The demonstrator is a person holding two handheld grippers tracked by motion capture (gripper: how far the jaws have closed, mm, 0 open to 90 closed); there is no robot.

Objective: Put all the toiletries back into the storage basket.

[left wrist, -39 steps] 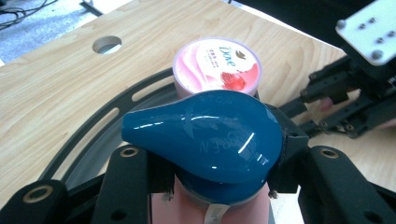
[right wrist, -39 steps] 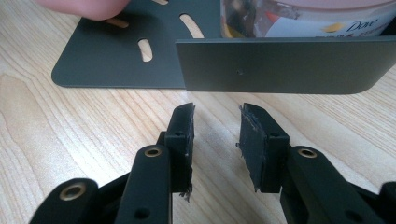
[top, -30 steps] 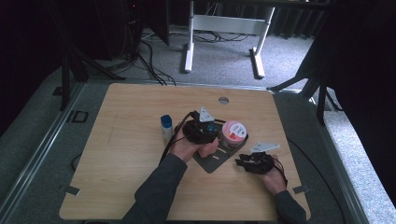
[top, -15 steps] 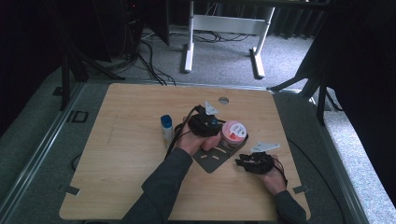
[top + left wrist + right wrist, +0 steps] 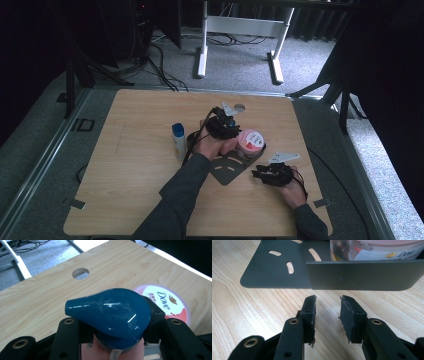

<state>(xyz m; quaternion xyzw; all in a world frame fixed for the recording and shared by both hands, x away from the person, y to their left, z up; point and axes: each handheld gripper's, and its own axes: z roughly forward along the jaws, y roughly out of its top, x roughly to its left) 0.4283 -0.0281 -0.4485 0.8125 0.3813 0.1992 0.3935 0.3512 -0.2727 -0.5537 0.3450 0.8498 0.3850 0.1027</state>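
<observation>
My left gripper (image 5: 222,125) is shut on a pink bottle with a glossy blue cap (image 5: 112,312); the jaws press on either side just under the cap. It hangs over the table beside a pink-lidded Dove jar (image 5: 250,141), which stands on a dark slotted metal plate (image 5: 227,170). My right gripper (image 5: 272,172) rests low near the table's right front, open with nothing between its fingers (image 5: 309,312). Straight ahead of it is the plate's upright wall (image 5: 362,275), with the Dove jar (image 5: 374,250) behind that wall.
A small white bottle with a blue cap (image 5: 178,141) stands left of the left hand. A round hole (image 5: 239,107) is cut in the wooden table (image 5: 135,120) at the far middle. Beyond the far edge are desk legs and cables on the floor.
My left gripper has carried the blue-capped bottle a little farther from the person, toward the hole. The right gripper has stayed where it was.
</observation>
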